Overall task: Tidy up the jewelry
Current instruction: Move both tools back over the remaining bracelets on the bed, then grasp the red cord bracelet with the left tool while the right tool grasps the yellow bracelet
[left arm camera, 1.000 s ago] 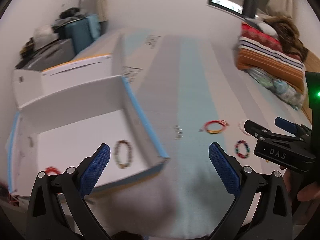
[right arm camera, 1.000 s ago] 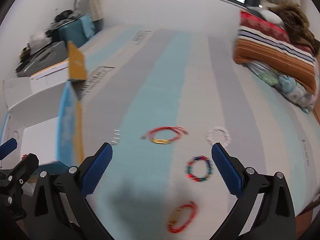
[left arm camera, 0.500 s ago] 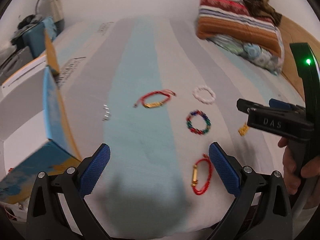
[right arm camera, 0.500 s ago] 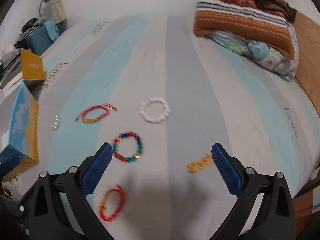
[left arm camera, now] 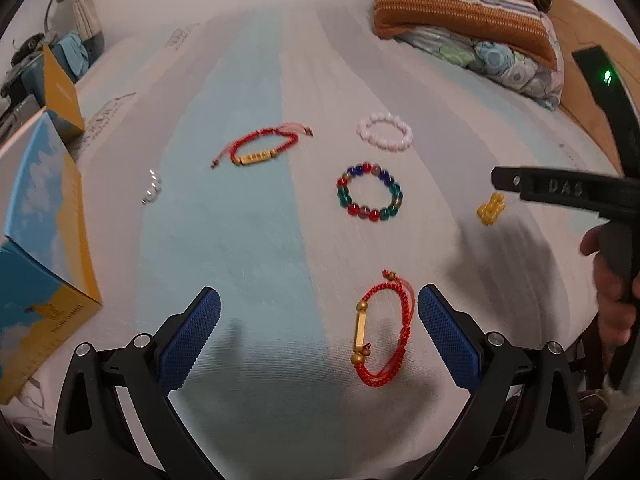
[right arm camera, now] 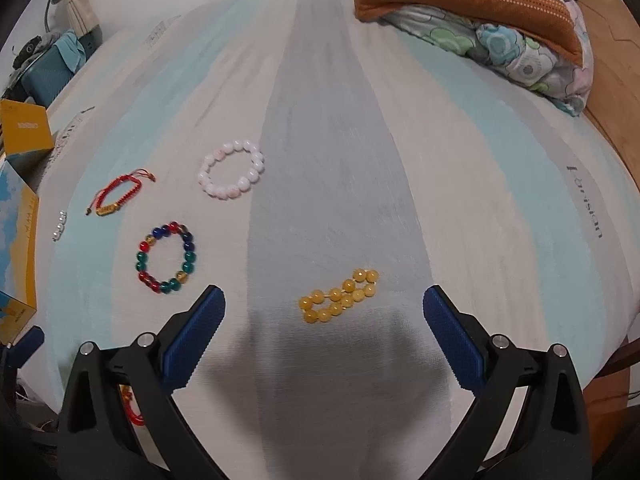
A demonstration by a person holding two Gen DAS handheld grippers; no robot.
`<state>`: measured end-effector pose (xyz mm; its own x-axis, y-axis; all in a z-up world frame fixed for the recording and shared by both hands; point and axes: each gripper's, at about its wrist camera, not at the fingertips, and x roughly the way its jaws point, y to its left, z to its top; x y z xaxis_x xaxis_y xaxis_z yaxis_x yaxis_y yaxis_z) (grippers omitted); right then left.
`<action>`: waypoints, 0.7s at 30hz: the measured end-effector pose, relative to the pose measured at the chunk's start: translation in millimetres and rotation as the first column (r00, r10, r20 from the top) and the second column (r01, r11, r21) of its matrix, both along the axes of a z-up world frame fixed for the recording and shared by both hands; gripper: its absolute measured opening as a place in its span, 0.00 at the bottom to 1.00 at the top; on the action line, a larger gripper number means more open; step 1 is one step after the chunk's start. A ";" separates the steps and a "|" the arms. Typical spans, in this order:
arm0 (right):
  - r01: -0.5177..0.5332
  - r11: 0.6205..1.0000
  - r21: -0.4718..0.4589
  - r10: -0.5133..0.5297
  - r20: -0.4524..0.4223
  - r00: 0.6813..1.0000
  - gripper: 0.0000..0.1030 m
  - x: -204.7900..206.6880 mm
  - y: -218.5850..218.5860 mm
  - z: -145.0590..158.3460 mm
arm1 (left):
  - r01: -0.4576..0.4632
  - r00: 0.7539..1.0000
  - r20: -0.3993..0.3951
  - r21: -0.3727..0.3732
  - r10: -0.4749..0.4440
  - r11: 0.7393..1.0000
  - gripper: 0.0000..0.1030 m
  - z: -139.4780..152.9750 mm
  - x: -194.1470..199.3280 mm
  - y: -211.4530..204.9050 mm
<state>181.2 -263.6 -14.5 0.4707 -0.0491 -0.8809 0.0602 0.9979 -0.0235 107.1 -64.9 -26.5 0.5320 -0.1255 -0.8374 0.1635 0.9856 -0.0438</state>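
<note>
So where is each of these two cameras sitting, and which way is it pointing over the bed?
Left wrist view: rides the left gripper, looking forward and down at the bed; nearest is the red cord bracelet. Its own blue fingers show open, plus the right gripper and the hand holding it.
Right wrist view: rides the right gripper, aimed further right, centred on the yellow bead bracelet; its open fingers show.
Shared: the multicolour bead bracelet, white bead bracelet, and the box at left.
</note>
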 end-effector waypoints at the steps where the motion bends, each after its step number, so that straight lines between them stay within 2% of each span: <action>1: -0.003 1.000 -0.002 0.003 -0.009 1.000 0.93 0.8 -1.1 -3.3 | 0.002 1.000 -0.008 0.005 -0.002 1.000 0.94 -4.5 0.3 -2.0; 8: 0.016 0.999 0.028 -0.015 -0.044 0.999 0.92 6.1 -11.7 -26.8 | 0.037 0.998 -0.047 0.005 -0.037 0.999 0.94 -23.5 1.1 -15.7; 14: 0.002 1.000 0.022 0.000 -0.069 0.998 0.86 11.3 -11.1 -44.3 | 0.055 0.996 -0.076 0.015 -0.054 0.998 0.94 -36.6 4.1 -25.0; 16: -0.004 1.000 0.018 0.006 -0.085 0.996 0.81 13.2 -9.6 -52.3 | 0.056 0.995 -0.086 0.013 -0.054 0.998 0.94 -39.2 6.6 -26.1; 21: -0.006 1.000 0.028 0.009 -0.091 0.996 0.80 17.9 -9.4 -62.0 | 0.048 0.993 -0.110 0.015 -0.046 0.999 0.90 -46.6 11.2 -24.8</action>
<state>199.1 -273.0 -76.5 0.3882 -0.0211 -0.9213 0.0517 0.9987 -0.0011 118.3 -89.7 -73.1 0.4305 -0.1330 -0.8927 0.2048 0.9777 -0.0468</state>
